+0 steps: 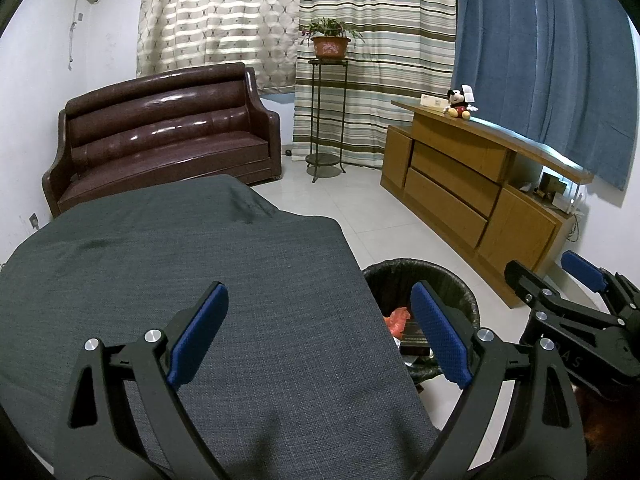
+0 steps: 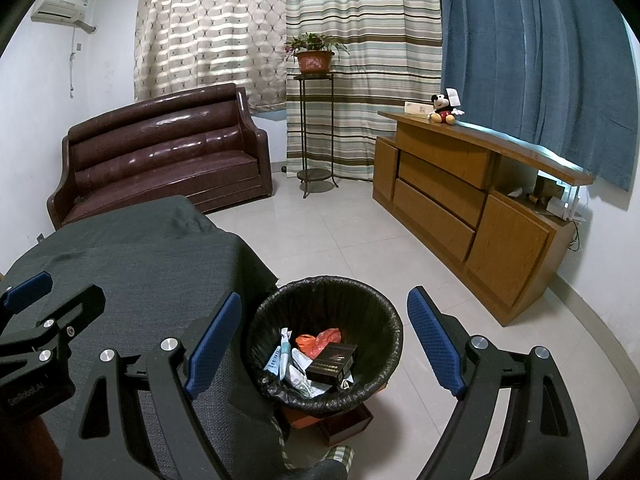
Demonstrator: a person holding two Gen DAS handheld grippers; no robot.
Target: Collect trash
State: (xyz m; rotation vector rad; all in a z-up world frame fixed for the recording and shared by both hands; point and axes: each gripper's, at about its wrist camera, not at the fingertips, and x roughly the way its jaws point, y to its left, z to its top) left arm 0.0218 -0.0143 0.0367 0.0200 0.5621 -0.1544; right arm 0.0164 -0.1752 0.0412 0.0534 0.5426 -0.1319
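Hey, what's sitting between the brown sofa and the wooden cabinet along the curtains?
A tall metal plant stand carrying a potted plant; bare floor tiles either side, clearest in the right wrist view.

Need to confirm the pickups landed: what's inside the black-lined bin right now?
Inside the bin: a dark cigarette box on top, an orange plastic bag, and white-and-blue wrappers. Whatever lies beneath them is covered.

We read "GeoRobot.AI" in pale letters on the black body of the left gripper [image 2: 24, 308], seen at the left edge of the right wrist view. On the right gripper [image 1: 552, 276], in the left wrist view, only the letters "AS" showed. Print on the dark box [image 2: 331, 362] ahead between the right gripper's fingers was too small to read.
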